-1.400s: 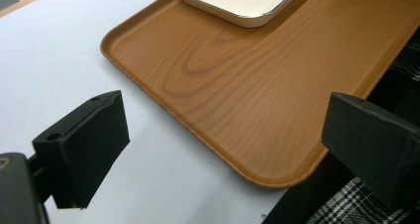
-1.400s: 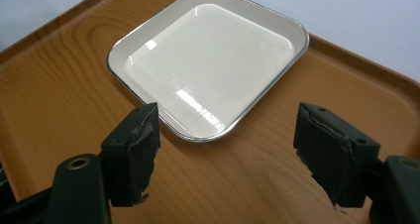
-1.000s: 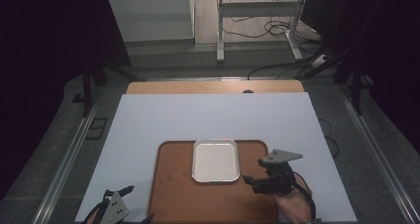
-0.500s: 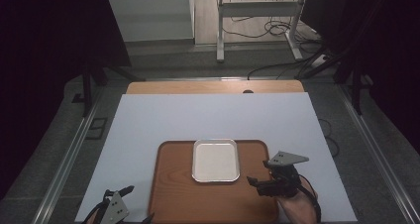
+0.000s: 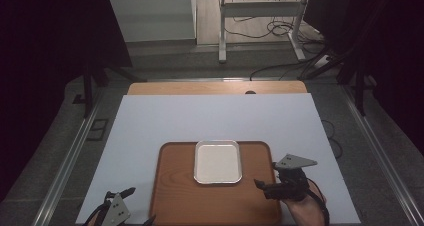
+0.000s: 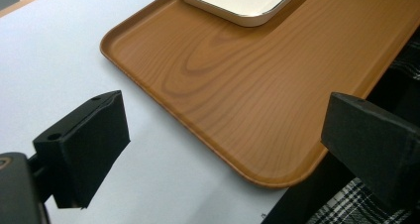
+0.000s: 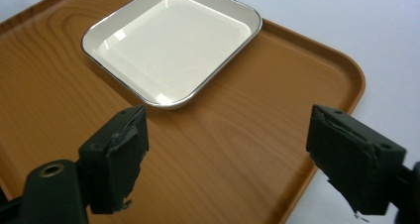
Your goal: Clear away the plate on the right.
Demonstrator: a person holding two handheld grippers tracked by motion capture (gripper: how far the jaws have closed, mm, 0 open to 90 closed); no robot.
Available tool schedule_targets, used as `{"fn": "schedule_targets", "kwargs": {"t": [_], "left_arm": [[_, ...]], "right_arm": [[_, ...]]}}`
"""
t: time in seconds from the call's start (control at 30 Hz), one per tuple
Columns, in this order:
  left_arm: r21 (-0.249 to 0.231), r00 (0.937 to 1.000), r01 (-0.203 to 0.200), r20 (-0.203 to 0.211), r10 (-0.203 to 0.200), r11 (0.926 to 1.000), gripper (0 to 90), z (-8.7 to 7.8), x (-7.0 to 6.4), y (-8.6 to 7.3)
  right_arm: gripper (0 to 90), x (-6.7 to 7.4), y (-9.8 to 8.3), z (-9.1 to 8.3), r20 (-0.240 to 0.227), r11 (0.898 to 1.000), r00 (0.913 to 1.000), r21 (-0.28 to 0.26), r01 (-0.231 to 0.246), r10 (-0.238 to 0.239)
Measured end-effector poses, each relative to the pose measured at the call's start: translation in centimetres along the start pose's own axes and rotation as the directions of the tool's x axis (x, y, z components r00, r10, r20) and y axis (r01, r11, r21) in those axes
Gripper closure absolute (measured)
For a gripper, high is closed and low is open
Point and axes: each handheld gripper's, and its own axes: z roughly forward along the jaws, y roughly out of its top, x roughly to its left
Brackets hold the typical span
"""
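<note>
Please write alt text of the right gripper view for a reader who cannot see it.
The right gripper hangs open and empty over a wooden tray; its jaws have just been opening. A white square dish sits on the tray beyond them.

Tray [image 7: 237, 149]: wood-grain, smooth satin finish. Dish [image 7: 173, 45]: glossy white enamel look, metallic rim. Table cover [image 5: 210, 121]: matt white, paper-like. Right gripper [image 7: 225, 159] pads [image 7: 121, 149]: matt black, rough and frayed.
</note>
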Motion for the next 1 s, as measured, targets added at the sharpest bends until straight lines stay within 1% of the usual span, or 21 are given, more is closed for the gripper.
{"fn": "schedule_targets", "kwargs": {"t": [0.03, 0.17, 0.67, 0.93, 1.0], "left_arm": [[0.0, 1.0, 0.0, 0.0, 0.0, 1.0, 4.5, 0.0, 0.0, 0.0], [0.0, 1.0, 0.0, 0.0, 0.0, 1.0, 4.5, 0.0, 0.0, 0.0], [0.001, 1.0, -0.002, 0.0, 0.002, 1.0, 4.6, 0.0, 0.0, 0.0], [0.002, 1.0, -0.005, -0.002, 0.005, 1.0, 4.6, 0.0, 0.0, 0.0], [0.003, 1.0, -0.004, -0.001, 0.004, 1.0, 4.6, 0.0, 0.0, 0.0]], "right_arm": [[13.1, -0.1, -0.1, -0.1, 0.0, 1.0, 1.0, -0.002, 0.0, 0.0], [10.4, -0.4, -0.3, -0.3, 0.004, 1.0, 1.0, -0.004, -0.001, 0.001], [6.6, -1.0, -1.3, -1.6, 0.03, 1.0, 0.9994, -0.012, -0.016, 0.016], [3.3, -1.4, -2.1, -2.5, 0.053, 0.999, 0.9982, -0.023, -0.025, 0.027], [2.2, -1.7, -2.4, -2.9, 0.067, 0.999, 0.9972, -0.026, -0.03, 0.032]]}}
